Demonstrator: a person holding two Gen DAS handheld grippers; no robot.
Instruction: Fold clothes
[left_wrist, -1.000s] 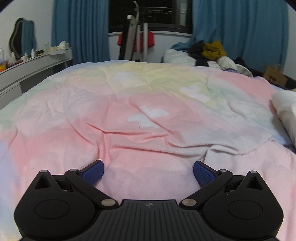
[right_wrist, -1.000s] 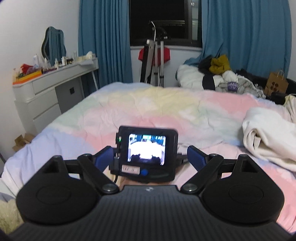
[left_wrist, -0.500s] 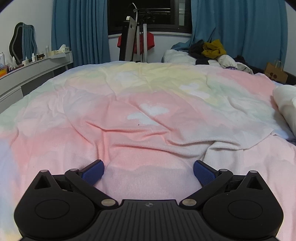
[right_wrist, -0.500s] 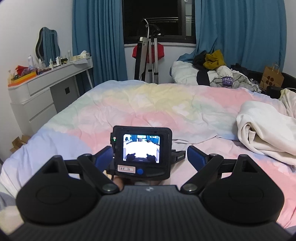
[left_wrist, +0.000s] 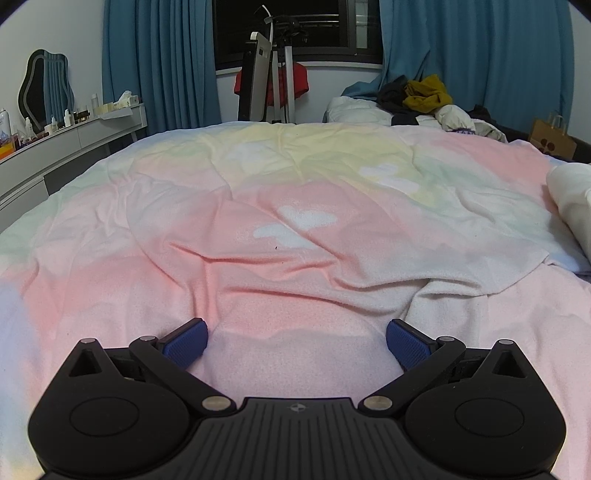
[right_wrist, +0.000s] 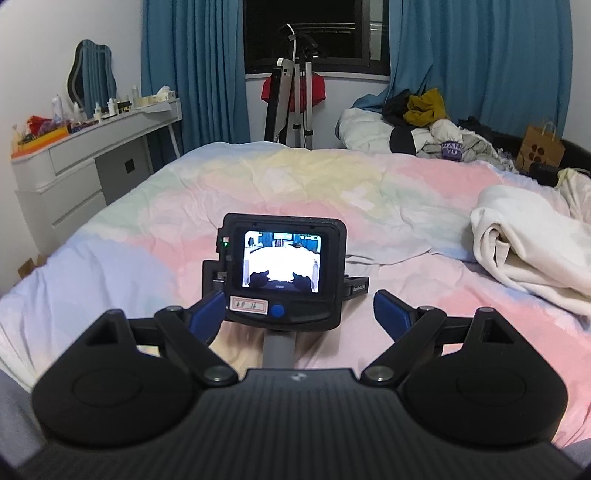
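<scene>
Both the left gripper (left_wrist: 295, 341) and right gripper (right_wrist: 299, 314) gaped empty above the wrinkled pastel duvet (left_wrist: 295, 192), where a soft, rumpled cream garment (right_wrist: 532, 251) lay at its right edge.

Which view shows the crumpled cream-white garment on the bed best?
The right wrist view: the crumpled cream-white garment lies there nearly whole, folds visible, on the pastel bedspread. The left wrist view catches only its rounded end at the right edge.

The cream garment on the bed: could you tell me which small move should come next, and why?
Probably bring the right gripper toward the cream garment: it lies bunched and unfolded at the bed's right side, and both this gripper and the left gripper are open and empty.
</scene>
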